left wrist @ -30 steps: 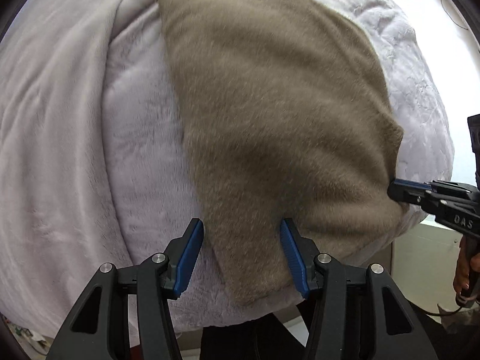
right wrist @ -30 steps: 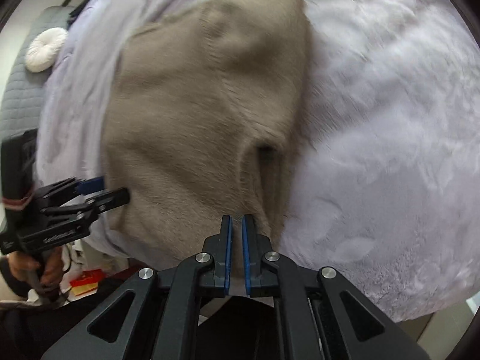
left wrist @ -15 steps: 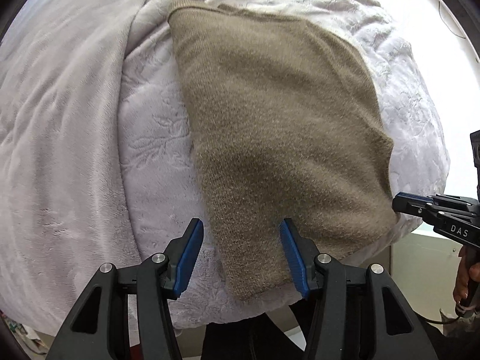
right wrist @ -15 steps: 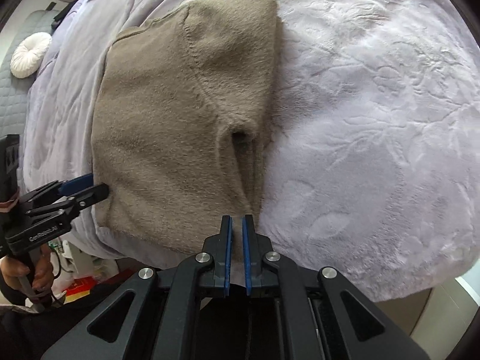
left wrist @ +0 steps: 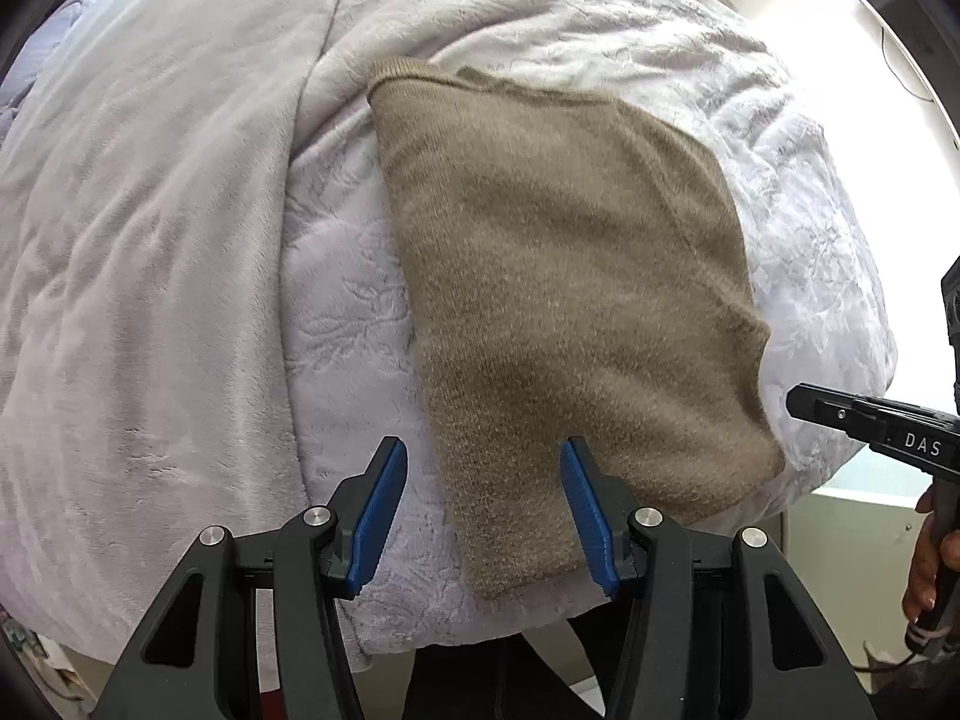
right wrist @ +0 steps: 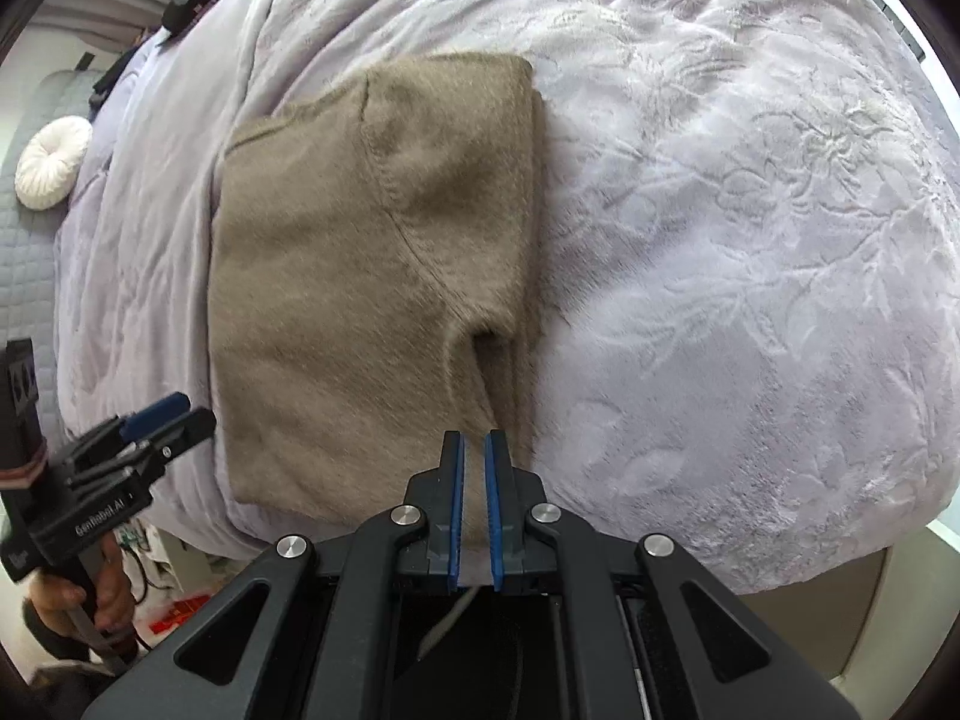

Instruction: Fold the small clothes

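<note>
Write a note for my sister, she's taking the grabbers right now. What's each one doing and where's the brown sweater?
Left gripper: open, empty, hanging above the near edge of the brown sweater.
Right gripper: nearly shut, holding nothing, at the sweater's near right corner.
The sweater lies folded into a flat rectangle on the lavender blanket.
Done: the folding, it seems.
Left: perhaps smoothing or one more fold; I can't tell.

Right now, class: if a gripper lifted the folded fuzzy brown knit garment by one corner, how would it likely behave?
The folded fuzzy brown knit garment would probably droop and unfold: it is soft knit, with loose stacked layers showing along its right edge. Its fuzzy surface probably grips rather than slips. Pushed, it may bunch up on the plush lavender blanket.
</note>
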`<move>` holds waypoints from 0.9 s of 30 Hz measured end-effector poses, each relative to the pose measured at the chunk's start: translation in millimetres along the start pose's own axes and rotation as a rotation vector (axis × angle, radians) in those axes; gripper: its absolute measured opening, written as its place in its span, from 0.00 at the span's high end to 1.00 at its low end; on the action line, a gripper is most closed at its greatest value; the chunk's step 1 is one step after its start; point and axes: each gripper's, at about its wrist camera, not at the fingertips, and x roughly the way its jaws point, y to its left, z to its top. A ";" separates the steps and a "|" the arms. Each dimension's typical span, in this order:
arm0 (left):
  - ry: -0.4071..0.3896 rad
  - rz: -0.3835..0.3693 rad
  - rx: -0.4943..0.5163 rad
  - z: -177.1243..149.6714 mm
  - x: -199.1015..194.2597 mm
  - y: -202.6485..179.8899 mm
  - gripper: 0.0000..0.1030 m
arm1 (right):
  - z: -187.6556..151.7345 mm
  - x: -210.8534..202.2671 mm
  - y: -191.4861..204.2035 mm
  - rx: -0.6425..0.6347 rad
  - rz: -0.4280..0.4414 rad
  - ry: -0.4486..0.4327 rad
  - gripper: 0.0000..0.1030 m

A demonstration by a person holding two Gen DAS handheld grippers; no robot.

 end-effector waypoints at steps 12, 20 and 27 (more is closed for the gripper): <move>-0.045 0.057 -0.087 28.6 -19.6 -7.2 0.10 | 26.7 -29.5 35.1 -0.008 0.008 -0.103 0.23; -0.091 0.114 -0.120 37.9 -30.6 -9.3 0.00 | 33.5 -48.0 49.7 -0.064 -0.052 -0.174 0.14; -0.163 0.228 -0.094 39.9 -42.7 -13.0 0.00 | 32.6 -50.1 55.5 -0.085 -0.086 -0.183 0.00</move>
